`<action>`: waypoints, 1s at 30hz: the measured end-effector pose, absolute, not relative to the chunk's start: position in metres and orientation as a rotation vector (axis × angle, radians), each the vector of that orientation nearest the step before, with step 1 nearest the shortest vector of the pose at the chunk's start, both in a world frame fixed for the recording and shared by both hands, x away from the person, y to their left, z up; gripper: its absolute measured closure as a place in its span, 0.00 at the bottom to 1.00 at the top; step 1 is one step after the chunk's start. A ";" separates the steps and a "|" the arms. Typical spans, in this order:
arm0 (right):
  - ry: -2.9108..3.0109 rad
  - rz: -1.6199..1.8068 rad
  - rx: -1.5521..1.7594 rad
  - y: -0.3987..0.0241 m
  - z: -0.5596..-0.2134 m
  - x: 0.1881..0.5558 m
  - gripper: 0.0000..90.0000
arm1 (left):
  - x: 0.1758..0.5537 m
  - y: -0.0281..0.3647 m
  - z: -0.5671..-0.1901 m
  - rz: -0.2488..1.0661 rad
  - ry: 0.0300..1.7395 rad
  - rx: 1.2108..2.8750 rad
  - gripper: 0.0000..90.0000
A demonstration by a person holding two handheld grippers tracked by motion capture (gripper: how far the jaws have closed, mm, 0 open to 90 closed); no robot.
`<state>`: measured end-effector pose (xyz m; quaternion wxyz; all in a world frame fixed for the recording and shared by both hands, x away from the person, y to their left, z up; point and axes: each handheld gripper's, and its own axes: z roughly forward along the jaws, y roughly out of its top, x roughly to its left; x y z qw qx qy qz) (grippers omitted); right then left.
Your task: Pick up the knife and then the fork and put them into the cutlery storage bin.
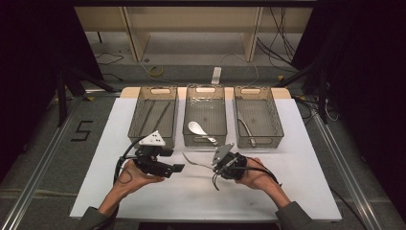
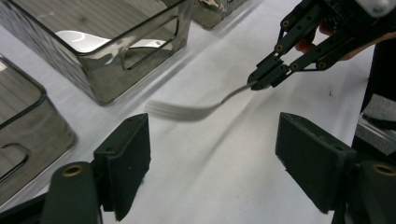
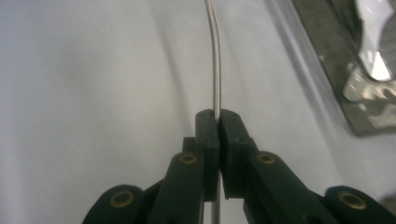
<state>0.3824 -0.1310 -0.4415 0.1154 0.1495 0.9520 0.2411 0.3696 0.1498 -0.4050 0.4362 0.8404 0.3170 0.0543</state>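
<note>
Black jaws fill the foreground of the left gripper view, standing wide apart with nothing between them: the left gripper (image 2: 212, 154) is empty and hovers over the white surface (image 2: 243, 177). Just beyond it floats the fork (image 2: 187, 112), tines toward us, clear of the surface. And look who has it: the right gripper (image 2: 261, 79), clamped tight on the very end of the handle. In the right gripper view the pads (image 3: 208, 126) pinch that thin steel stem (image 3: 215, 70) dead centre, jaws near fully closed on it.

From the high view, both hands sit at the near edge, the left gripper (image 1: 178, 168) and right gripper (image 1: 214, 167) facing each other, the fork (image 1: 194, 160) stretched between them, pointing left. Beyond wait three mesh trays: the left tray (image 1: 136, 112) with long thin pieces I can't identify, the middle tray (image 1: 206, 93) with a white spoon (image 1: 197, 128), the right tray (image 1: 275, 117) with a metal utensil (image 1: 246, 130).

My read: the fork is now in one gripper alone, ready for sorting. With such a grip at the tip, the head will want to droop or swing. So carry it slowly and level, clear the tray's near wall, lower the tines inside first, then open.
</note>
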 end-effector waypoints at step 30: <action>2.487 0.929 1.003 -0.232 -0.371 0.445 0.98 | 0.359 0.184 -0.416 0.252 0.927 1.876 0.20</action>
